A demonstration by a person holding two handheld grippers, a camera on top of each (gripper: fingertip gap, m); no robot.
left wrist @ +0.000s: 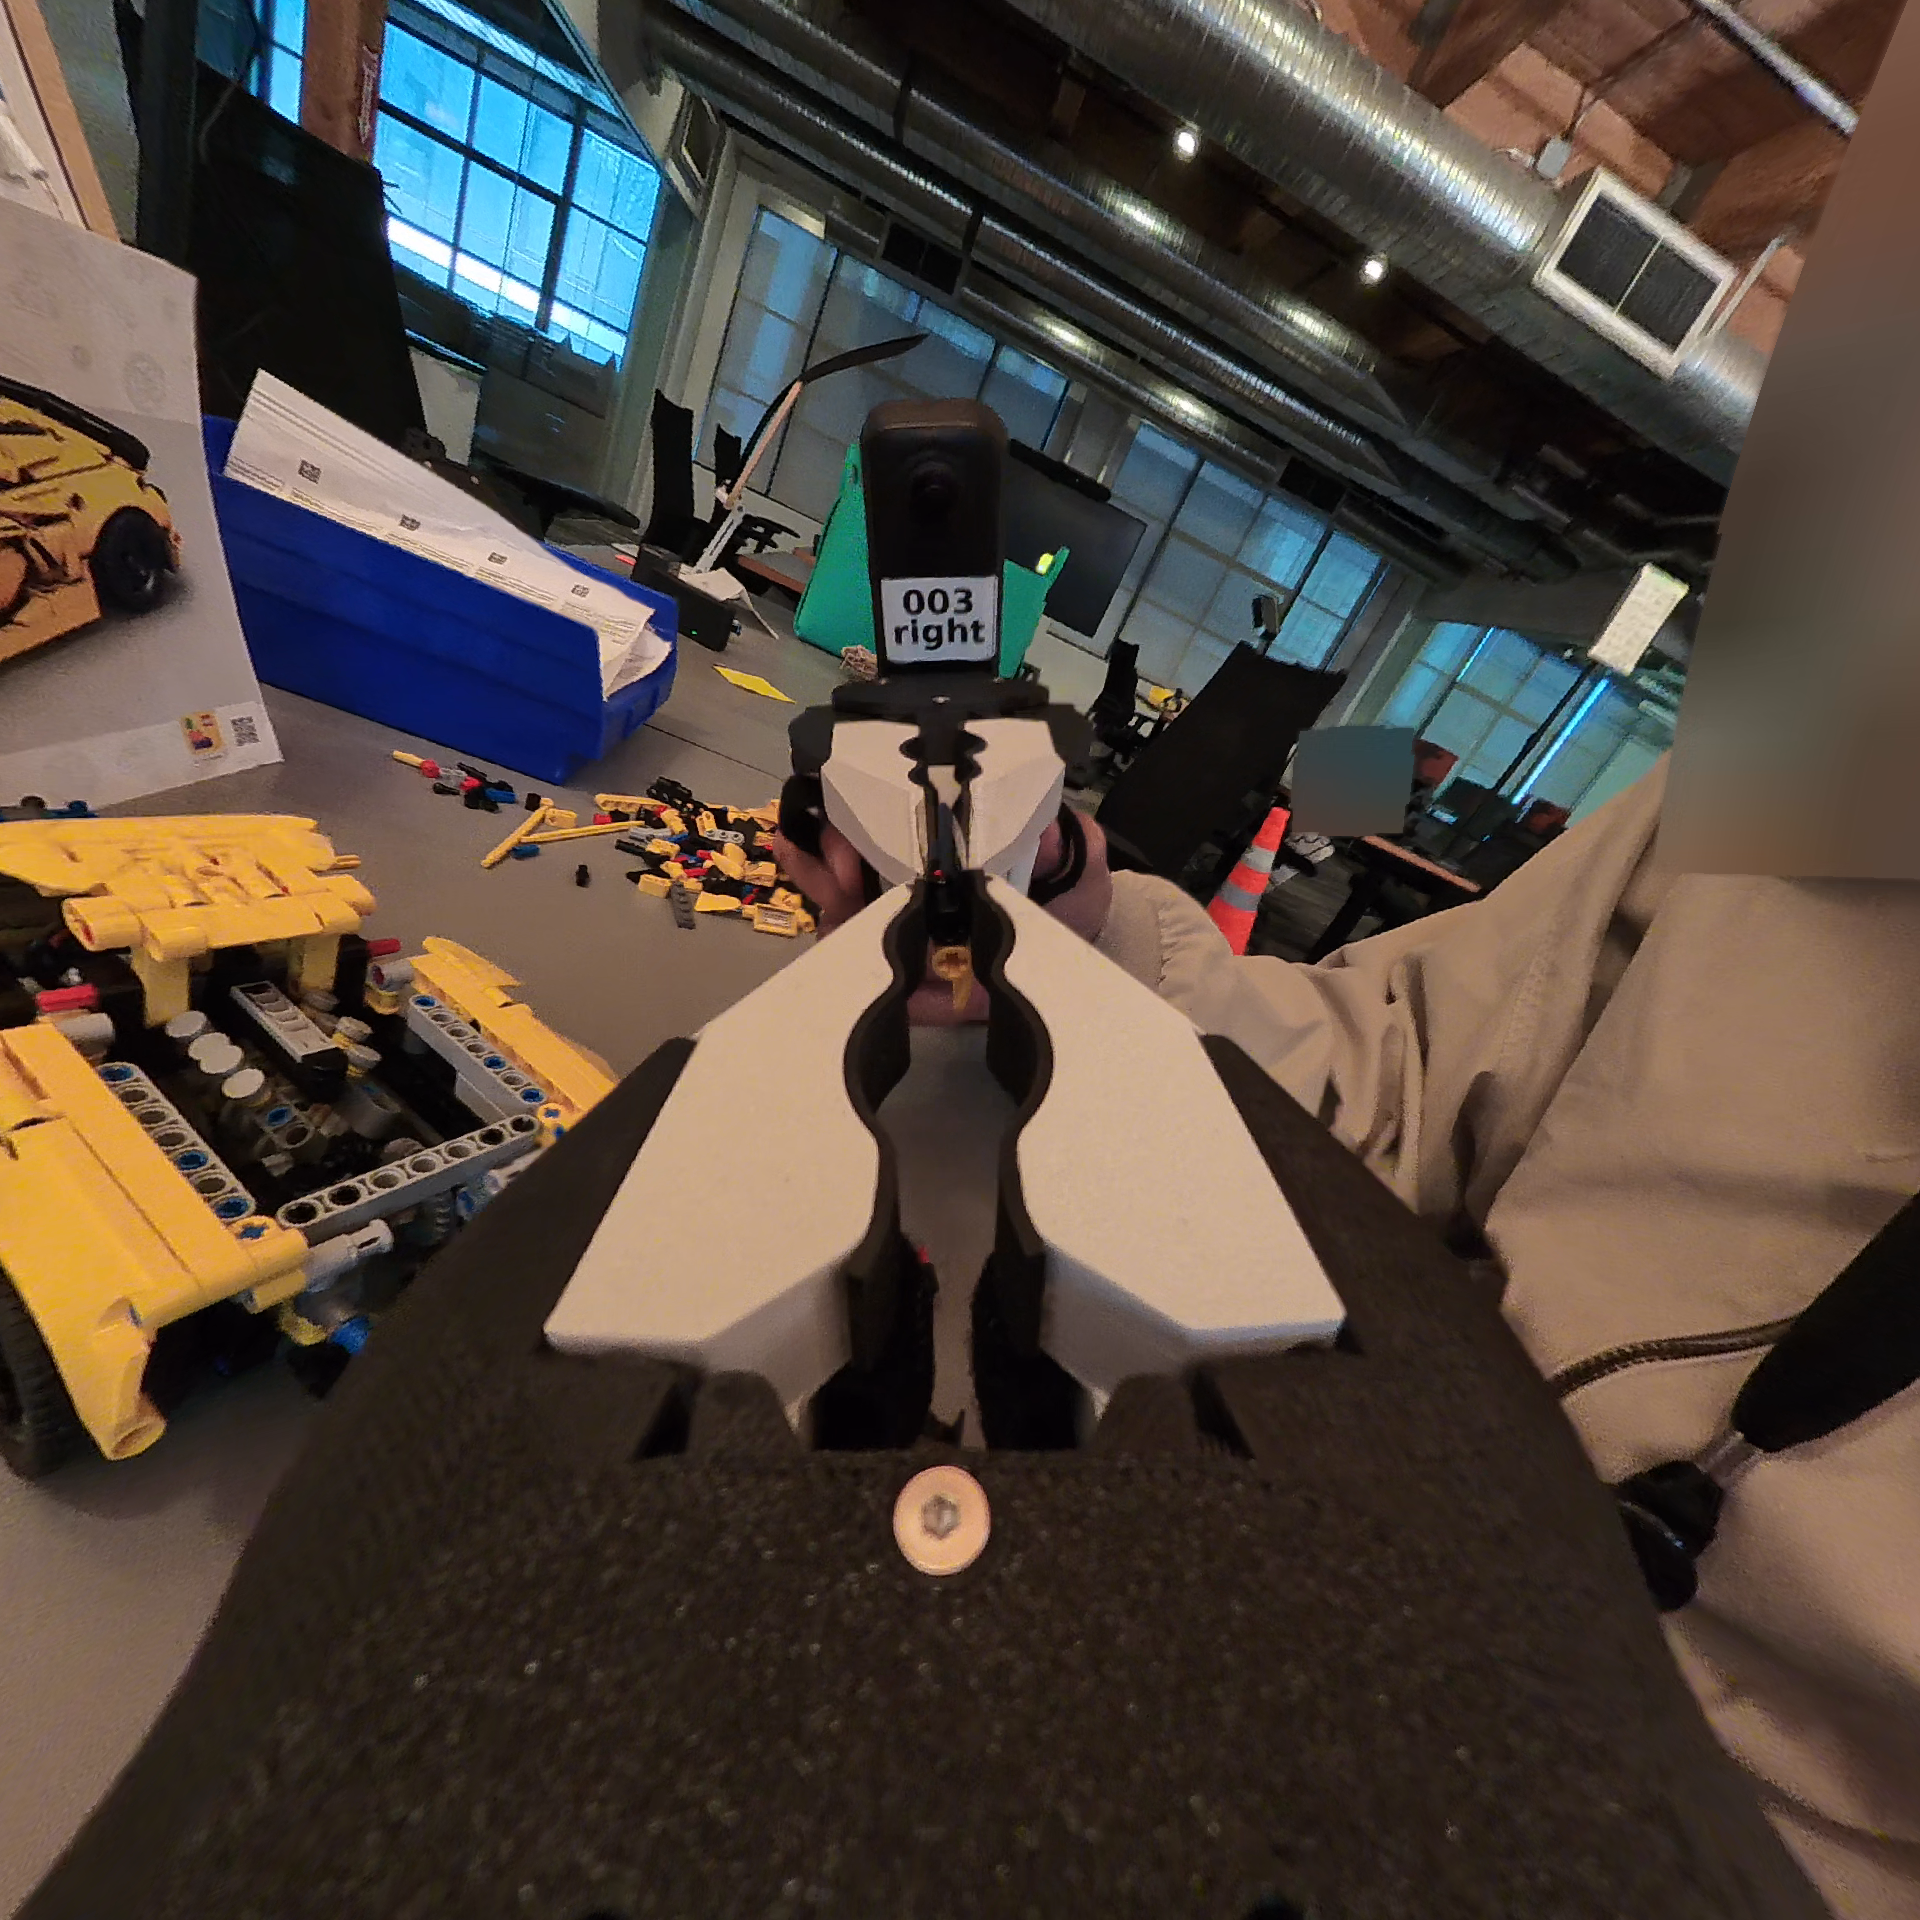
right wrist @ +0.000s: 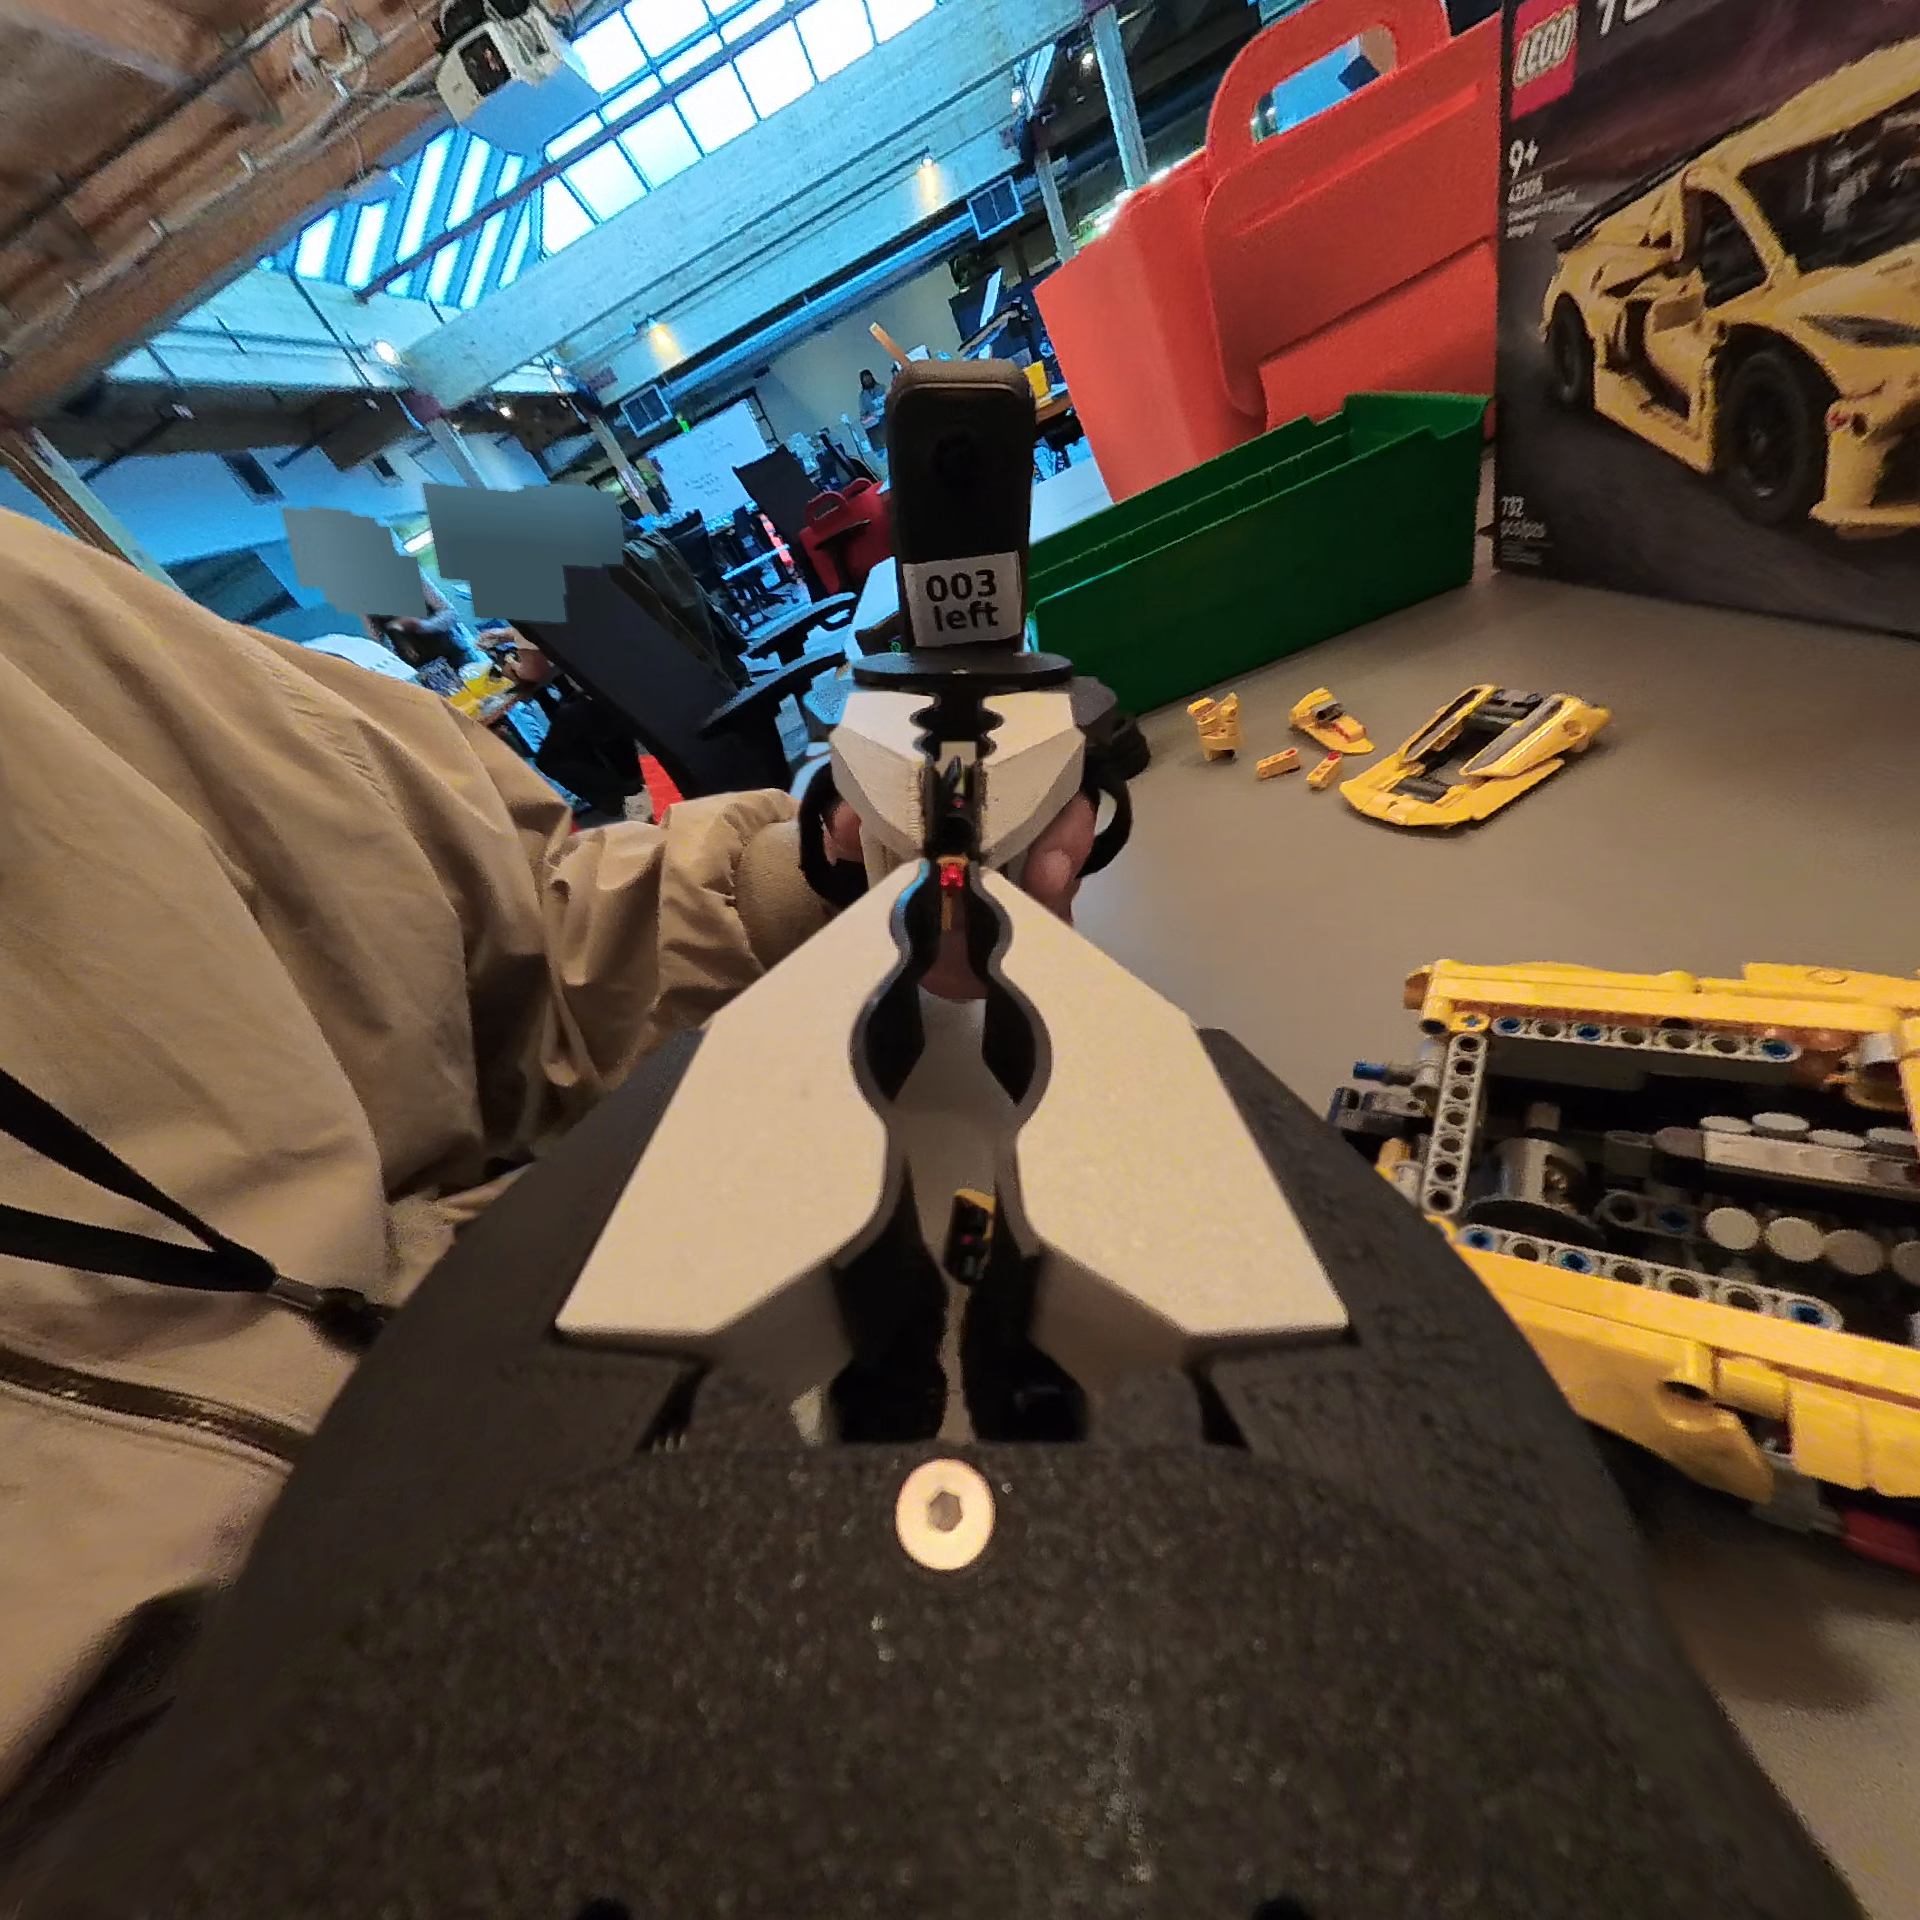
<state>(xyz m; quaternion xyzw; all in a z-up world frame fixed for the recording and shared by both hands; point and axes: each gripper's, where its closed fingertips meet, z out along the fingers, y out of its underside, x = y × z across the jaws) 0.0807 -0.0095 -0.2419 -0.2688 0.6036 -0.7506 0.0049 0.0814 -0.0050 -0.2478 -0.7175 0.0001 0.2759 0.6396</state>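
From my left wrist view, the small yellow piece between my left gripper tips is too tiny to identify, and the tips hide whatever joins it to the black bit above. The yellow brick car runs off the left edge, its lower front tucked under my gripper body. The printed sheet is cut by that edge too. Switching to the right wrist view: the red-and-yellow speck at my right gripper tips is too small to name. The car box is cropped top and right. The background desks blur out.
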